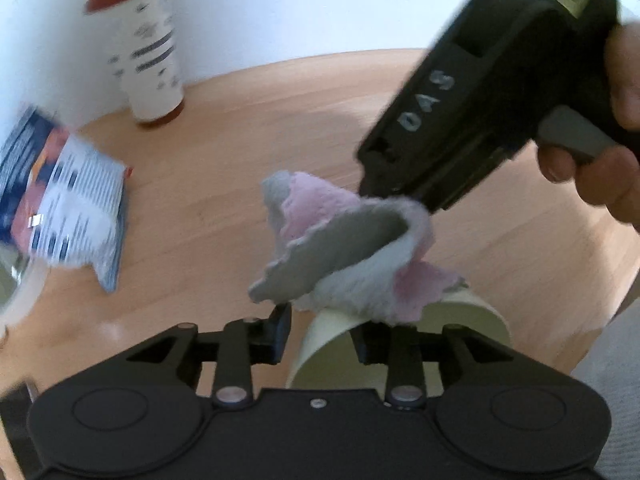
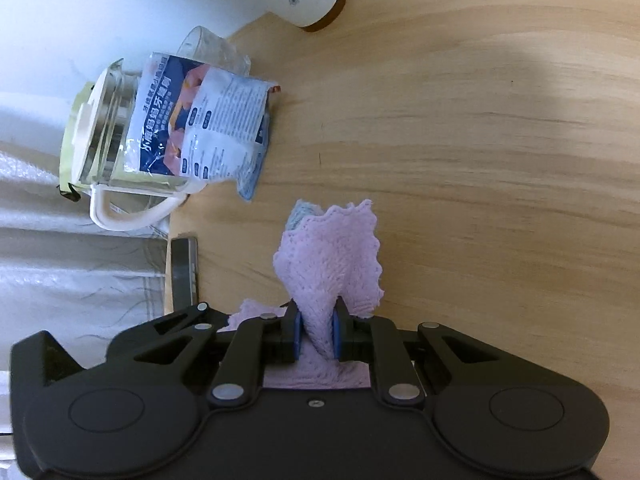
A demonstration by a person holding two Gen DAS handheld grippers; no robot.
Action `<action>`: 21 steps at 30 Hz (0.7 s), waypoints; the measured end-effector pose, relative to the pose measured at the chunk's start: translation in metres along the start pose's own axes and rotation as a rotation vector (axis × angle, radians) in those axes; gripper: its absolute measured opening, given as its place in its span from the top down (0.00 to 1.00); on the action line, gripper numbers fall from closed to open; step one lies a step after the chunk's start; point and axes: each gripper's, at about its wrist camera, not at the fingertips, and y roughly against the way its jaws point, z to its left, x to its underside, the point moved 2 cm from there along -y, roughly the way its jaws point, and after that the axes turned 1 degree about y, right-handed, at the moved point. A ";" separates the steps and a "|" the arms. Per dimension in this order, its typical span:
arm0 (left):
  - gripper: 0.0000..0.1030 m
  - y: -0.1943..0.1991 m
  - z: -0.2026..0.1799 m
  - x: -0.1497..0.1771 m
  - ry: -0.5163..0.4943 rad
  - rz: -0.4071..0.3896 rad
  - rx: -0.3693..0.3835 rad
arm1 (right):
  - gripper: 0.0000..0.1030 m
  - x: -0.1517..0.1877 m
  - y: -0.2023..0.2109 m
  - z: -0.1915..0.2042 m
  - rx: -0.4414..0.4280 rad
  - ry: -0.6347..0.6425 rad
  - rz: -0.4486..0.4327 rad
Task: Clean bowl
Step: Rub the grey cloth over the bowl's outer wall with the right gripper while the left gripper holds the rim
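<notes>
In the left wrist view my left gripper (image 1: 320, 332) is shut on the rim of a pale cream bowl (image 1: 332, 352), held tilted above the wooden table (image 1: 224, 152). A pink and grey cloth (image 1: 340, 248) lies bunched over the bowl's mouth. My right gripper comes in from the upper right and holds that cloth; its fingertips are hidden in the folds. In the right wrist view my right gripper (image 2: 316, 336) is shut on the pink cloth (image 2: 332, 256), which stands up between the blue pads (image 2: 297, 336). The bowl does not show there.
A white cylinder with a red lid (image 1: 148, 44) stands at the back by the wall. A blue and white packet (image 1: 68, 196) leans on a glass jug (image 2: 112, 128) with a white handle at the left. A dark flat object (image 2: 184, 272) lies near the table's left edge.
</notes>
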 end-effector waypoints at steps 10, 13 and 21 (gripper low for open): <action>0.92 -0.004 -0.017 -0.012 -0.300 -0.008 0.003 | 0.83 0.003 0.019 -0.014 -0.028 -0.049 -0.053; 0.93 -0.005 -0.018 -0.017 -0.292 -0.050 -0.050 | 0.83 0.002 0.036 -0.026 -0.042 -0.085 -0.106; 0.93 -0.009 -0.023 -0.033 -0.209 -0.174 -0.121 | 0.83 -0.001 0.074 -0.088 -0.103 -0.285 -0.211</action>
